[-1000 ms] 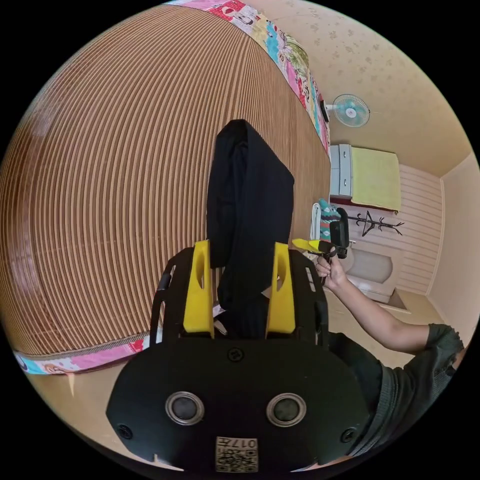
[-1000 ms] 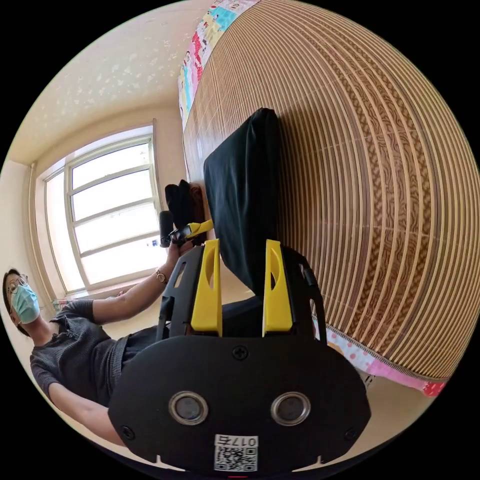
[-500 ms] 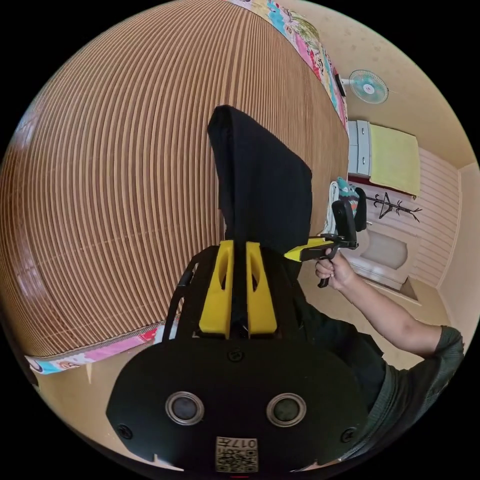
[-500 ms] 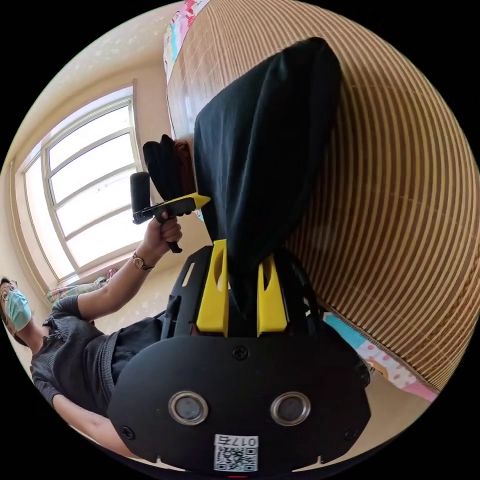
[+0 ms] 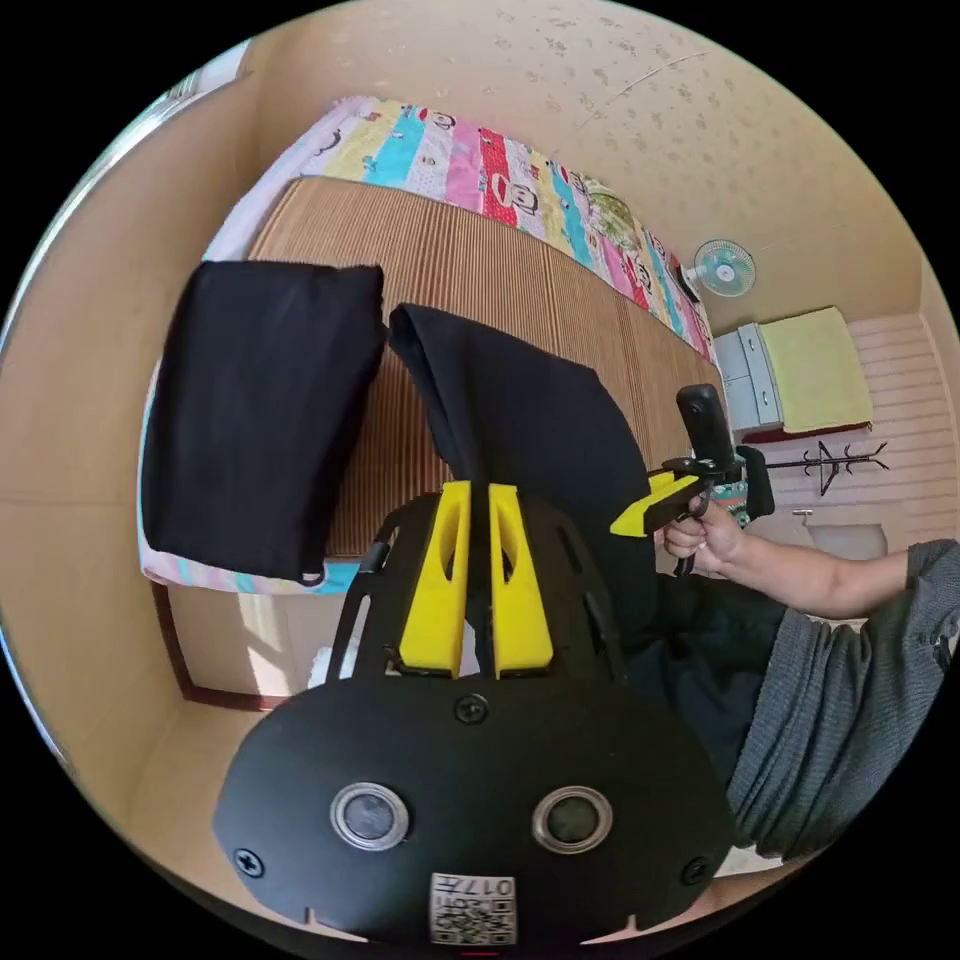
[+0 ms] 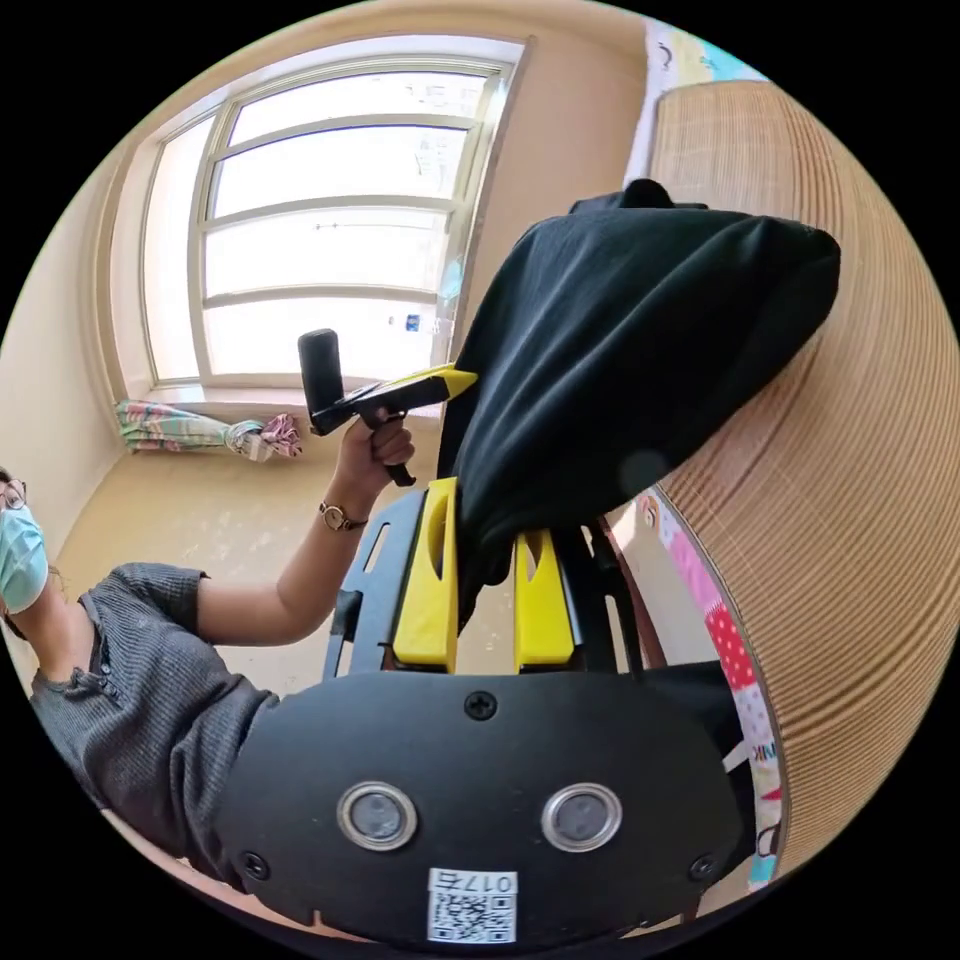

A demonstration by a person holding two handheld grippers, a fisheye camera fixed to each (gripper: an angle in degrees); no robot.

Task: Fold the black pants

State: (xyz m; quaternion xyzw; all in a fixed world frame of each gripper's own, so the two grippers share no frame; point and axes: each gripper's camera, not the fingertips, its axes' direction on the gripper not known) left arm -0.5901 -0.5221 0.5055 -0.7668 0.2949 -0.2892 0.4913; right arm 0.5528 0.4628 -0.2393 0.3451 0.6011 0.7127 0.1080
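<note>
- The left gripper (image 5: 470, 575) has its yellow jaws pressed nearly together with a thin edge of the black pants (image 5: 530, 420) pinched between them; in the right gripper view it appears at about 10 o'clock, raised in the person's hand (image 6: 375, 450).
- The right gripper (image 6: 485, 590) clamps a thicker bunch of the same cloth, which balloons up toward 1 o'clock. In the left gripper view it sits at 3 o'clock, its yellow tip at the cloth's edge.
- The pants hang lifted between the two grippers, their far end draped onto the striped mat (image 5: 480, 270) on the bed.
- Risk: the left grip looks shallow, so a tug could pull the edge free and drop that corner.
- Risk: the right side's bunched hold may trap extra layers, and laying it down could leave a lumpy, crooked fold.
- A second dark folded garment (image 5: 260, 400) lies at 10 o'clock in the left gripper view, overhanging the bed edge; swinging the pants that way could nudge it off.
</note>
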